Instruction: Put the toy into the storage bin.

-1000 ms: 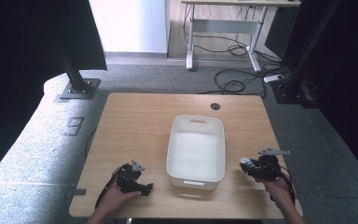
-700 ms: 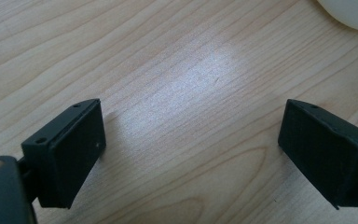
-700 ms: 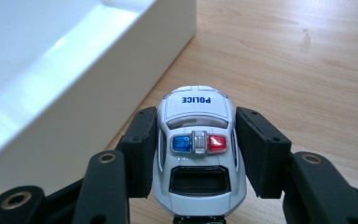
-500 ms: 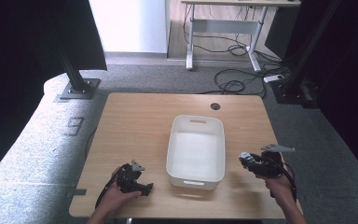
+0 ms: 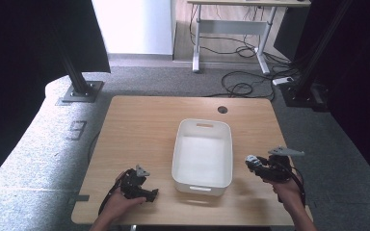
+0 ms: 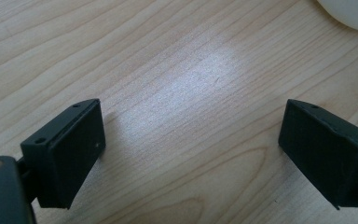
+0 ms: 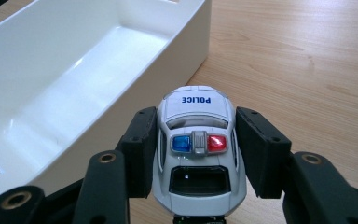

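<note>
The right tool clamps a white toy police car between its jaws, just beside the white plastic bin. The left tool is spread wide over bare desk.

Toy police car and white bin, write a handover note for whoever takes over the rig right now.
Right claw: shut on the toy police car, jaws against both its sides, held beside the right wall of the white bin.
Left claw: open, holding nothing, low over bare wooden table left of the bin's near end.
Done: car gripped.
Bin: nothing visible inside.
Left: probably move the car over the bin and release it inside.
</note>
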`<state>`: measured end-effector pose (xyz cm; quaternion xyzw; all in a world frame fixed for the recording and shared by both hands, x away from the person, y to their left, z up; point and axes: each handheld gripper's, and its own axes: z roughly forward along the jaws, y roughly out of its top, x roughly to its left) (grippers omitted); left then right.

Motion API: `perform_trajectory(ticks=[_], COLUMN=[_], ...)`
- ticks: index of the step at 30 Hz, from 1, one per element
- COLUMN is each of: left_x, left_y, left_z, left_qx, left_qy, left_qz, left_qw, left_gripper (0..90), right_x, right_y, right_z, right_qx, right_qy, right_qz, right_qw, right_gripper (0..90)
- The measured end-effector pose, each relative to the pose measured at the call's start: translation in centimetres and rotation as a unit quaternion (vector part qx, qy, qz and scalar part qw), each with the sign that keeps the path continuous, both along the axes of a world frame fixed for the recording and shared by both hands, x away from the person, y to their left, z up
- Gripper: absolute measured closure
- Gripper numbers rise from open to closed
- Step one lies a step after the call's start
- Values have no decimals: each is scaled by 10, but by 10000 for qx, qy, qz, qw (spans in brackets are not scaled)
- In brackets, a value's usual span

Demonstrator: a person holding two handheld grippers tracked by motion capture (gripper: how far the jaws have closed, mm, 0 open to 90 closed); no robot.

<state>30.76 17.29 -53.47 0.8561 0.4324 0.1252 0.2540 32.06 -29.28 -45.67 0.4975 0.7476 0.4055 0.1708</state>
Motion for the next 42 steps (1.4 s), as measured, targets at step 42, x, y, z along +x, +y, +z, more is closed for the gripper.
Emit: perform_trajectory(ticks=[42], left_x=[-1], left_y=[0], left_z=[0], left_qx=[-6], left_qy=[2], left_qz=[8], left_qw=[10000], left_gripper=[76], right_x=[15], right_y=[49], right_z=[49], right_qx=[-13], right_qy=[-363], right_qz=[328], right_qw=[9988], right_gripper=[504])
